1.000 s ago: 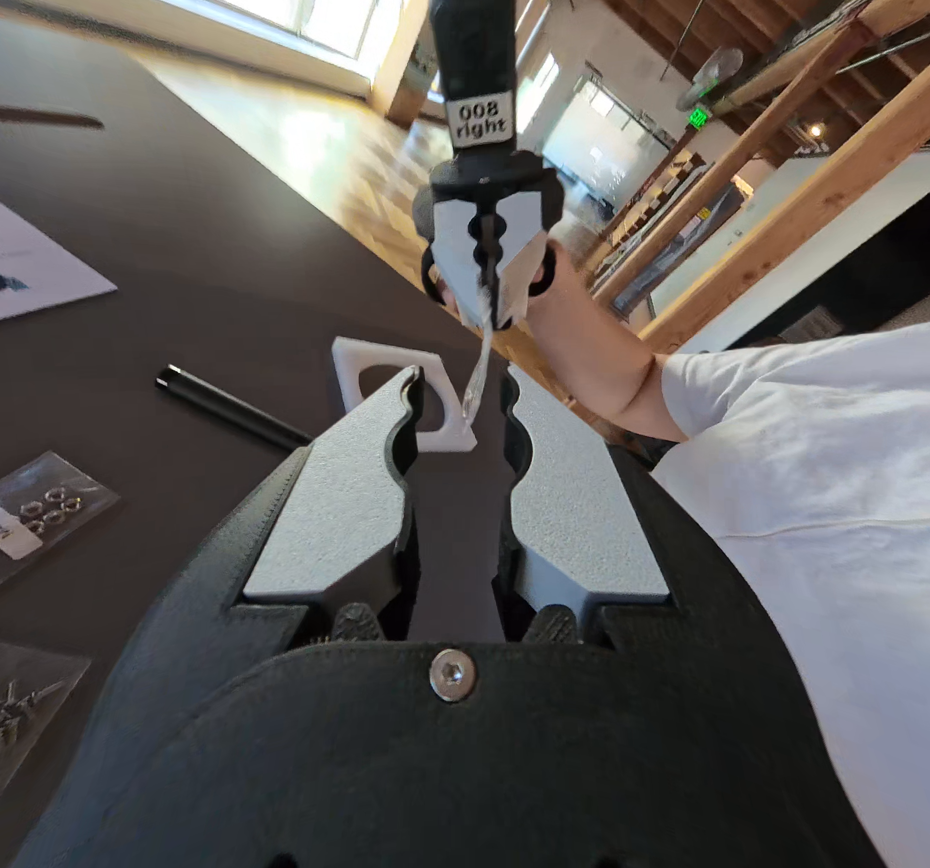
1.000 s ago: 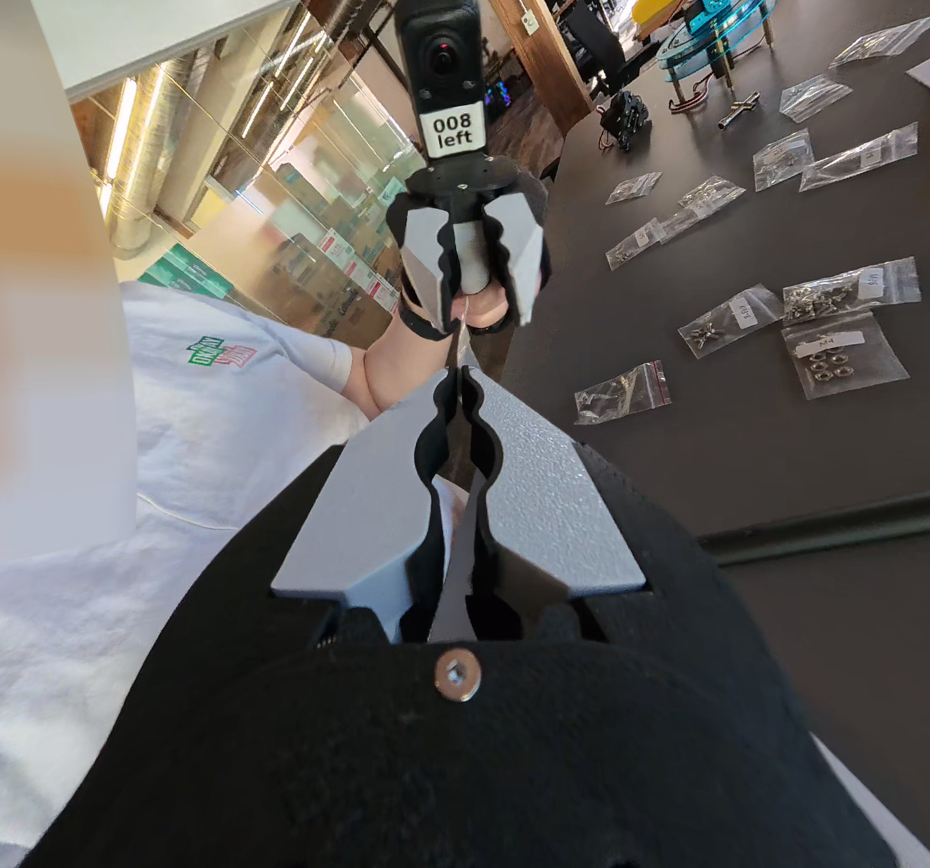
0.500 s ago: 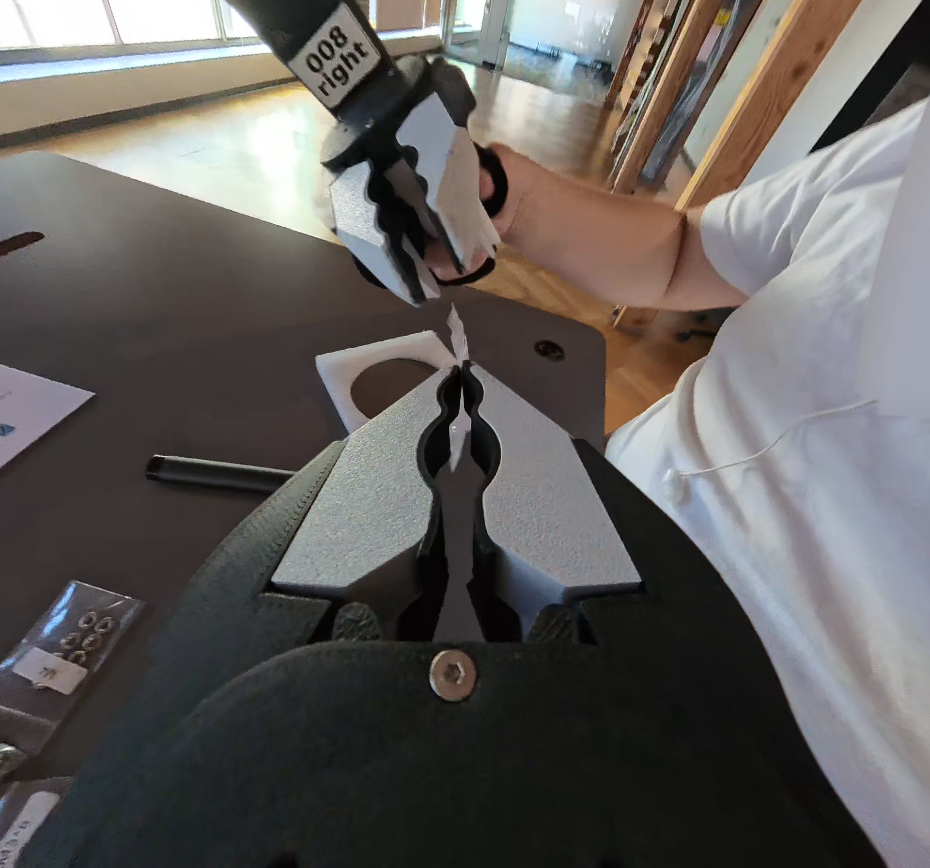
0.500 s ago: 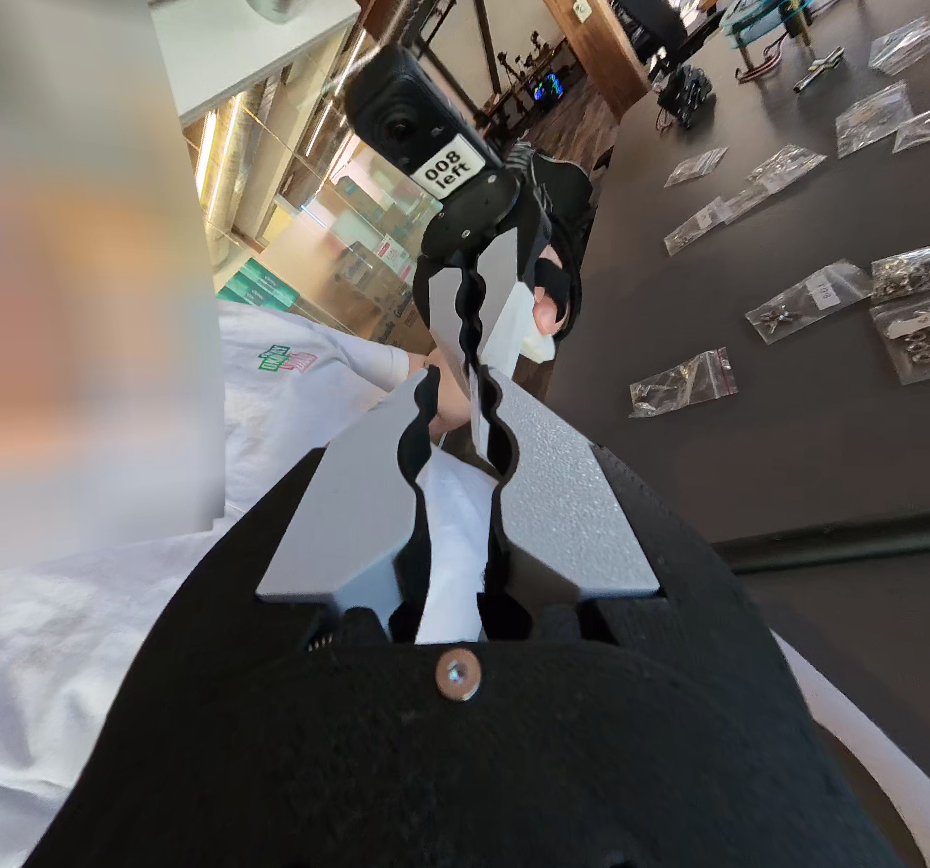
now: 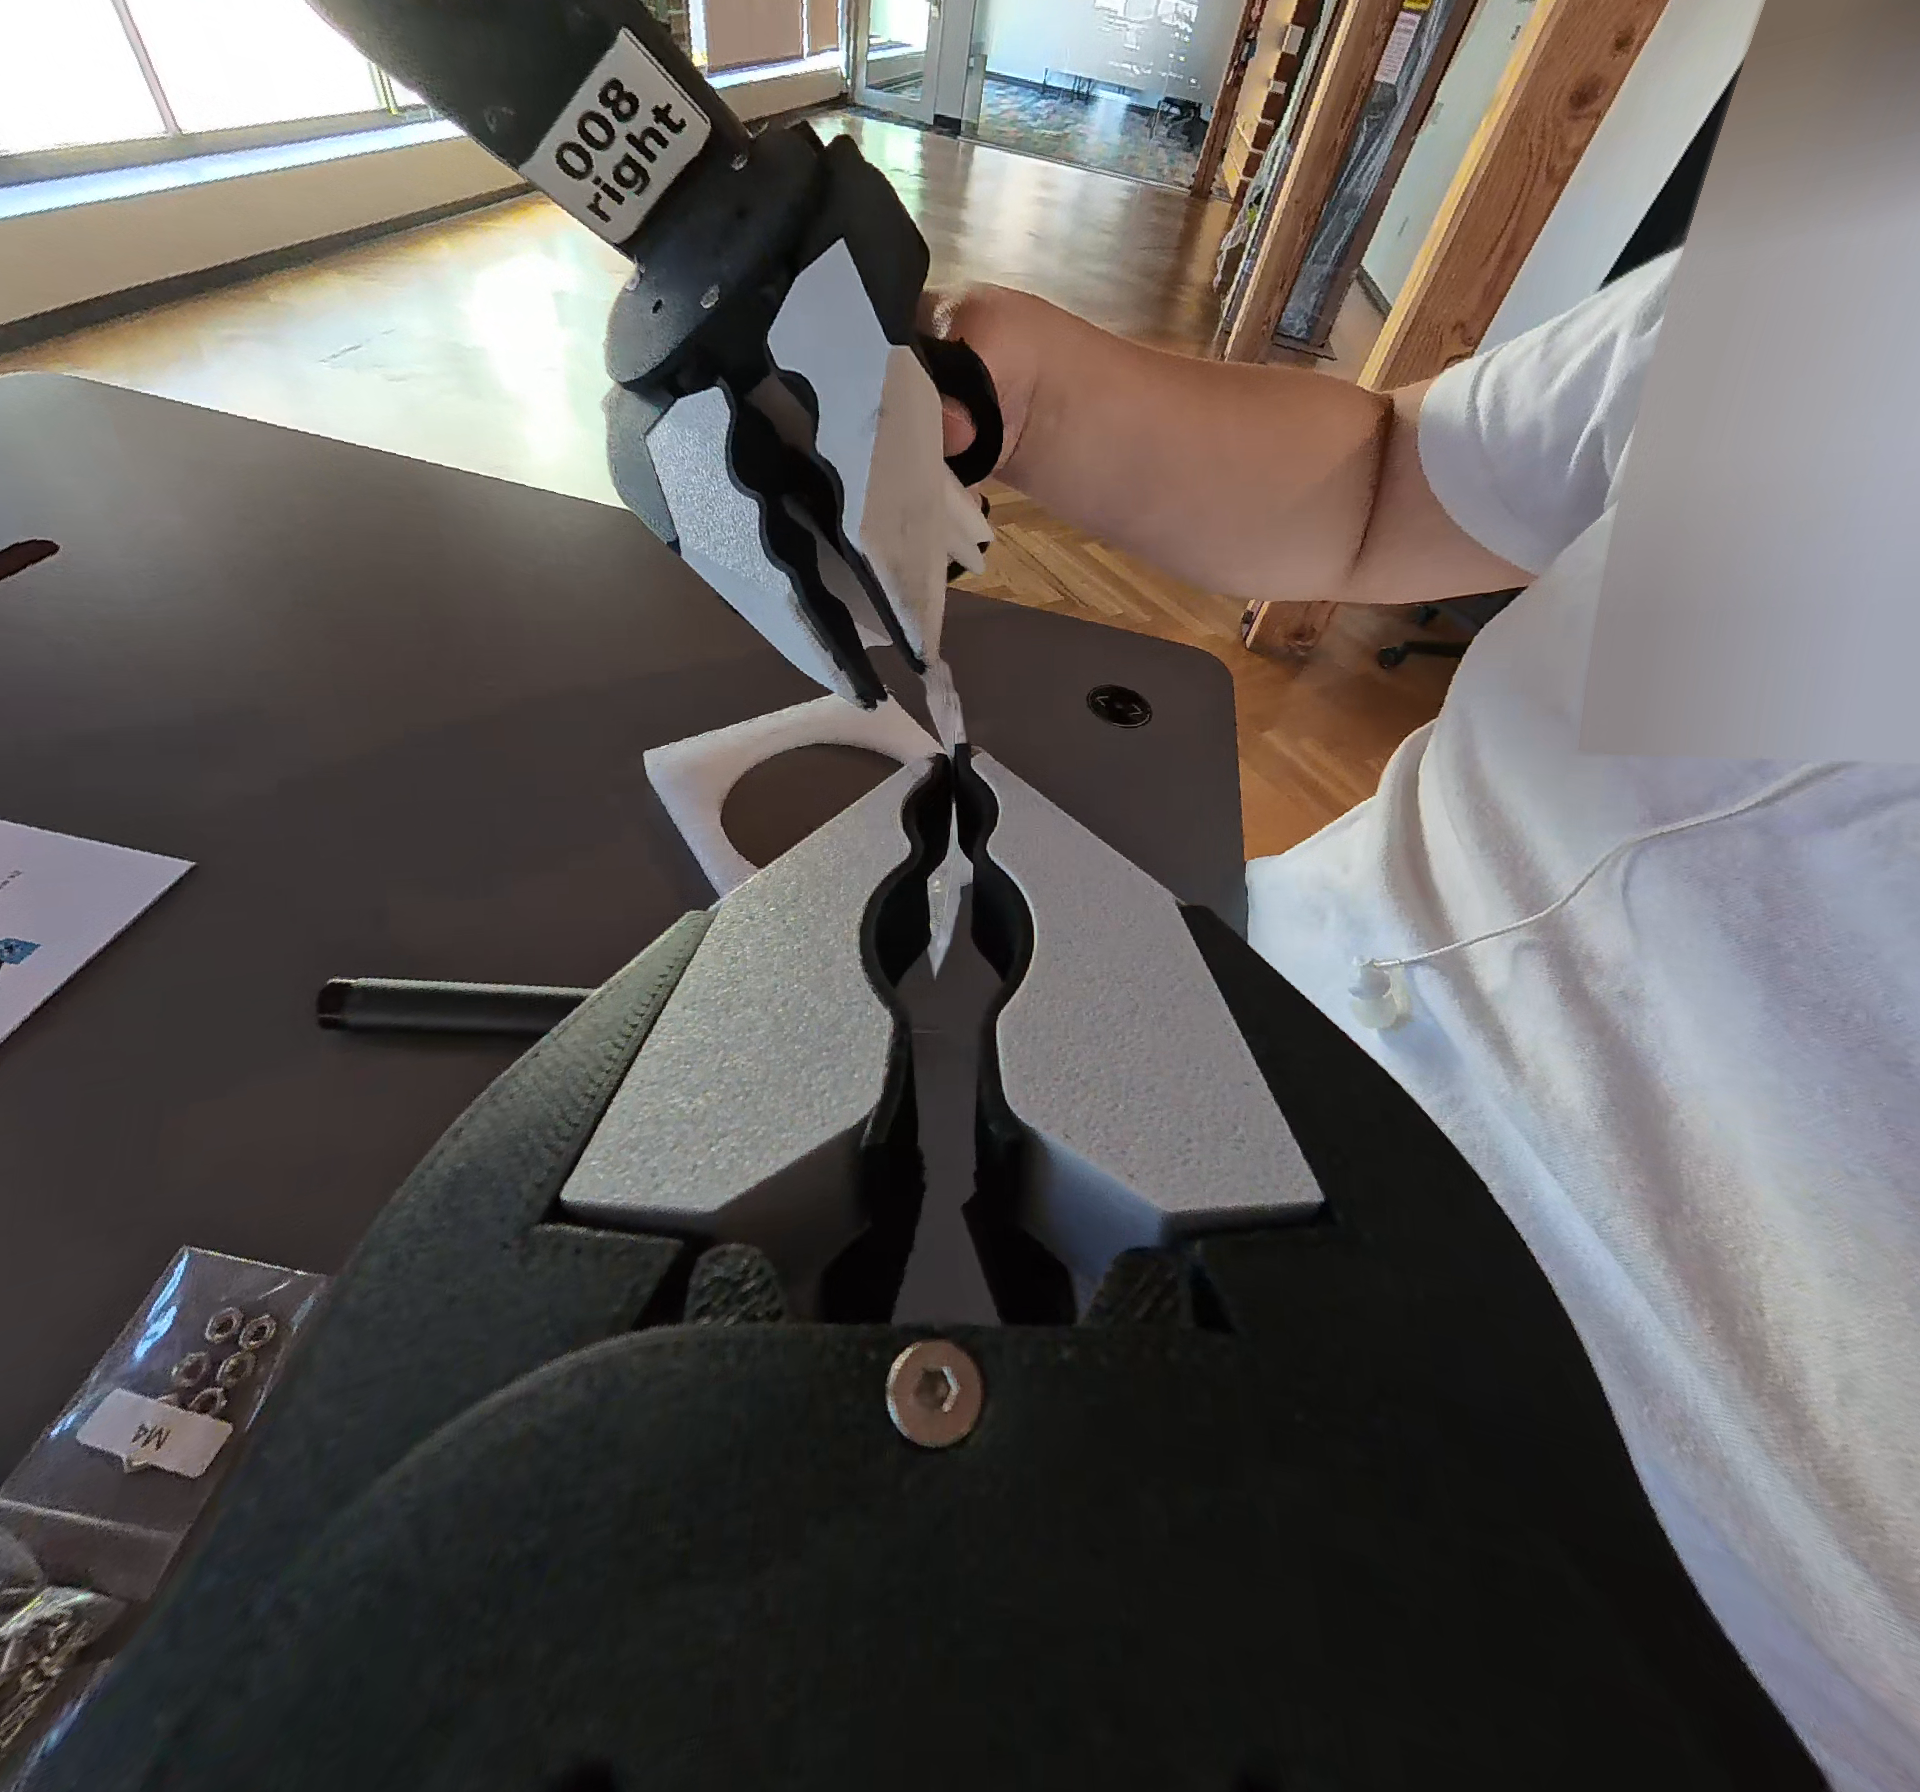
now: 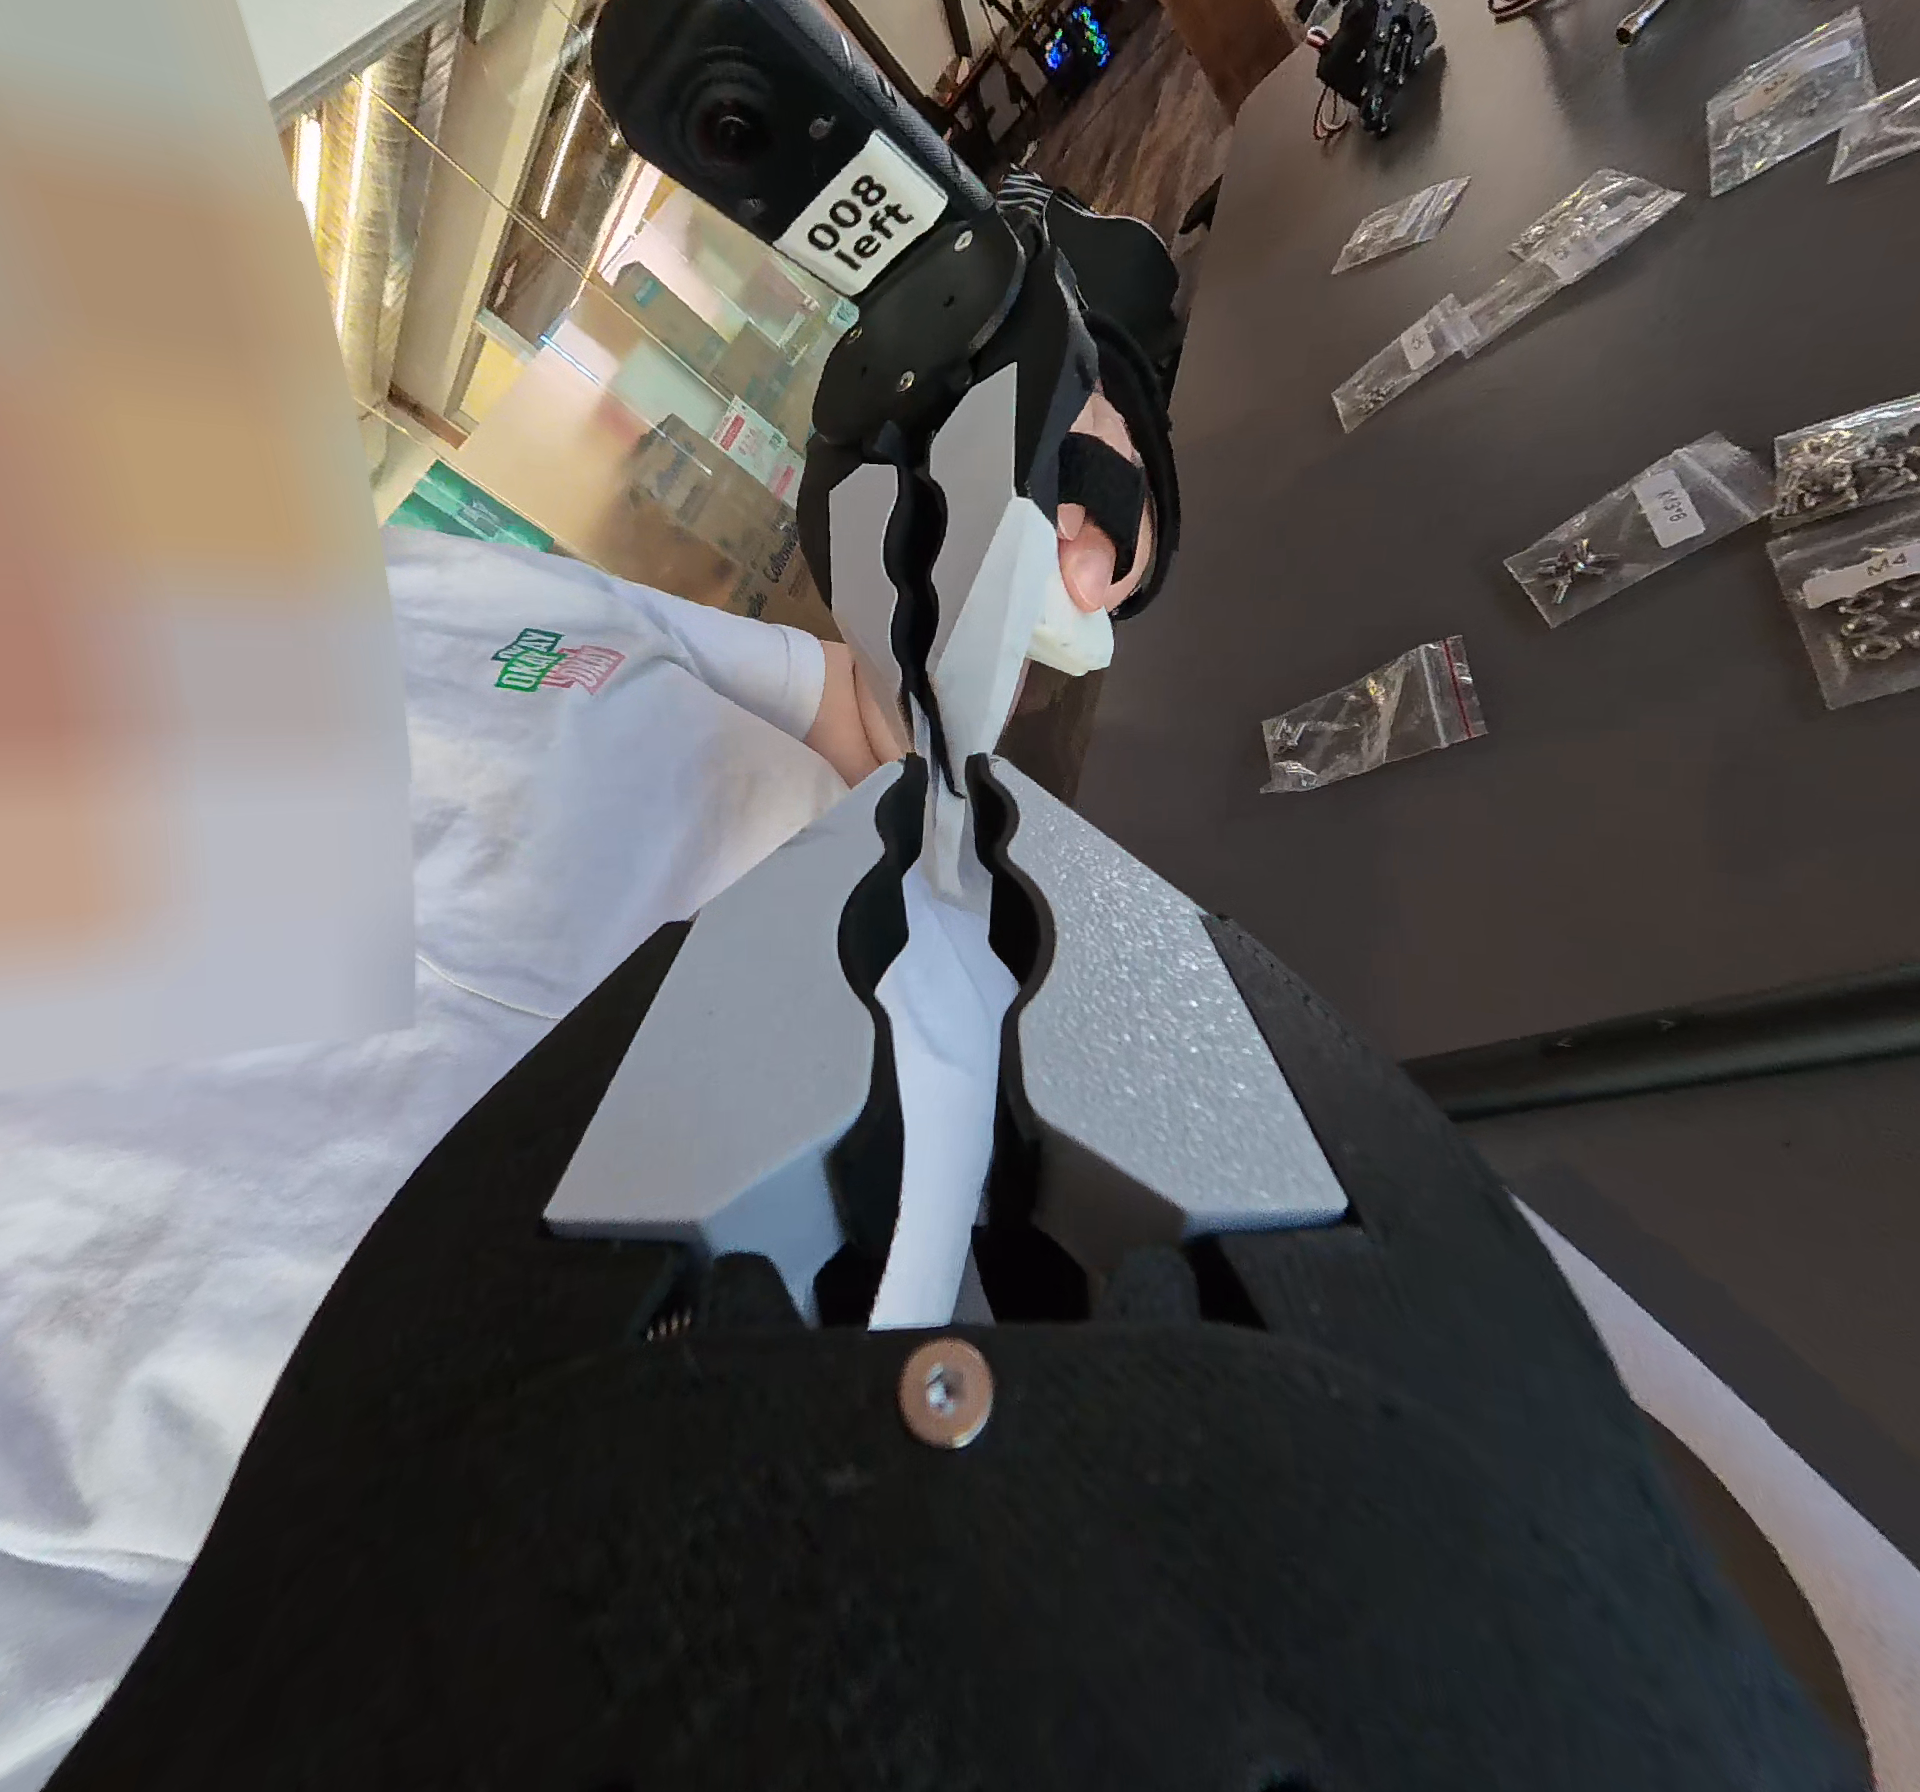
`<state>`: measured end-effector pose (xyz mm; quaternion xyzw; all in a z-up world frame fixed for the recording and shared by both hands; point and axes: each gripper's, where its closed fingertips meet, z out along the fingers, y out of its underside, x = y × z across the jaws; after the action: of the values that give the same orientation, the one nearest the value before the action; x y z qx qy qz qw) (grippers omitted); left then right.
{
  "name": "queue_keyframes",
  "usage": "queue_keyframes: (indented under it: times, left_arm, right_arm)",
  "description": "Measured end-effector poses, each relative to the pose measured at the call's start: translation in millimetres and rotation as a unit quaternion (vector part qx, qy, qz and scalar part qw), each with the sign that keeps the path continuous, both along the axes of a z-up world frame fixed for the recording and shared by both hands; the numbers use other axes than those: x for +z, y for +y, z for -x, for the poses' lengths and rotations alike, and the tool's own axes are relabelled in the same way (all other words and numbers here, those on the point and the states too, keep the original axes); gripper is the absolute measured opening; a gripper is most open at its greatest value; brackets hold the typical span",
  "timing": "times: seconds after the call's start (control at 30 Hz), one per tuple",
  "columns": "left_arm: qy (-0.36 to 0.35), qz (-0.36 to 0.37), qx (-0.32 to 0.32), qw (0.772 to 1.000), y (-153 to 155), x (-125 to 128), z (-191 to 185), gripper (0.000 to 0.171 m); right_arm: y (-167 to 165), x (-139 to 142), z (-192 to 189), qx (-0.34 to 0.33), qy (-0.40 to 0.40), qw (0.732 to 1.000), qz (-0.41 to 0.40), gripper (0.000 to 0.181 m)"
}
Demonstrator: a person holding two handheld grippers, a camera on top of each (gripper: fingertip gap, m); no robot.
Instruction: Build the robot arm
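Note:
My left gripper is shut on a thin clear plastic bag, seen edge-on in the hollow between its fingers. The bag's top edge sticks up past the tips. My right gripper faces it tip to tip, above the dark table, with its jaws a narrow gap apart. In the left wrist view the right gripper comes down from the upper left, and its tips are at the bag's top edge. In the right wrist view the left gripper points down into the gap between my fingers.
A white foam square with a round hole, a black rod, a white sheet and a bag of nuts lie on the table. Several small parts bags lie farther off. The person's white shirt is close. Both grippers' tips are close together, under 4 cm apart.
The left gripper went from open to shut on the bag. The right gripper let go of it, opened, and has since narrowed. Both grippers tilted and moved closer, tip to tip.

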<state>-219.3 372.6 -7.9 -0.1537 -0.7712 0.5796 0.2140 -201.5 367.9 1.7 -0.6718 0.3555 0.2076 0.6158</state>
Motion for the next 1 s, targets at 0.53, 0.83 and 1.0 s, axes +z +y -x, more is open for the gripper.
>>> queue_keyframes:
  times: [0.53,0.83,1.0]
  left_arm:
    - [-0.01,-0.007,-0.011,1.0,1,-5,5,0.0]
    - [-0.028,-0.009,-0.023,0.999,5,-7,11,0.0]
    - [-0.031,-0.008,-0.024,0.999,6,-6,13,0.0]
  right_arm:
    - [3,-6,12,0.005,0.003,1.0,0.026,0.004]
    - [8,-9,22,0.025,0.019,0.999,0.03,0.001]
    - [7,-5,20,0.02,0.02,0.999,0.017,0.002]
